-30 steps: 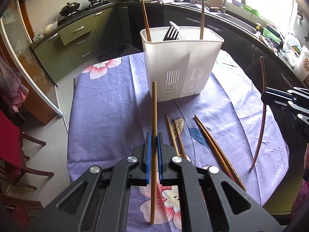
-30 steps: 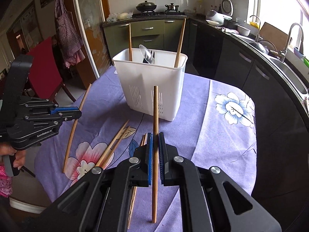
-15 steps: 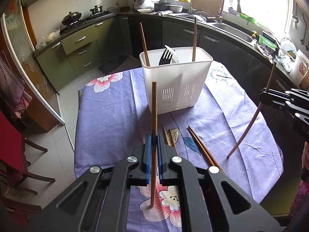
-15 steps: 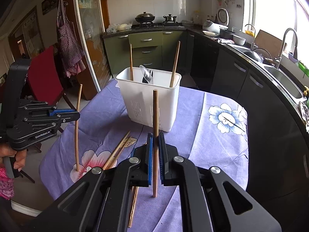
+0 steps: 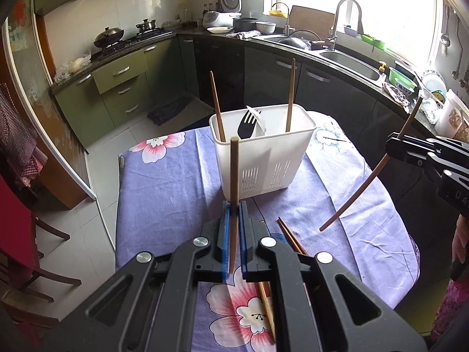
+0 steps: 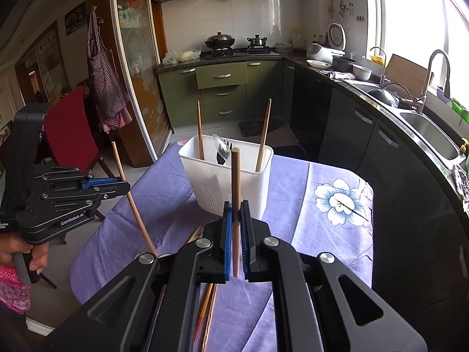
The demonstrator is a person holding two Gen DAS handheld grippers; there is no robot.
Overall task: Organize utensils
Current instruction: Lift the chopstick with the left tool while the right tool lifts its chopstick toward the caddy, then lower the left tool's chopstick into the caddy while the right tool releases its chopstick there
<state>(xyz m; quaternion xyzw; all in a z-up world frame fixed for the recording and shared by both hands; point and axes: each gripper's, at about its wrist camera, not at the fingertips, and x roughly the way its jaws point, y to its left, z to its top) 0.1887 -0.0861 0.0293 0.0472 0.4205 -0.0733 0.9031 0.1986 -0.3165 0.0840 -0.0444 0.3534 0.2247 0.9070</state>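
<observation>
The left hand-held gripper is clamped on a single wooden chopstick, held nearly upright and clear of the table, with the lower end hanging free above the flowered cloth. Ahead of it, in the middle of the table, stands the white utensil holder, which already has two chopsticks upright at its two ends and a black fork with a pale spoon between them, so part of the sorting looks done. Just right of the left gripper, a few loose chopsticks lie on the cloth, touching or crossing one another; these are yet to be collected. Farther right, the right hand-held gripper is likewise clenched on its own chopstick, lifted off the table. I judge the task roughly midway: both held sticks have yet to go into the holder, then the ones on the cloth.
</observation>
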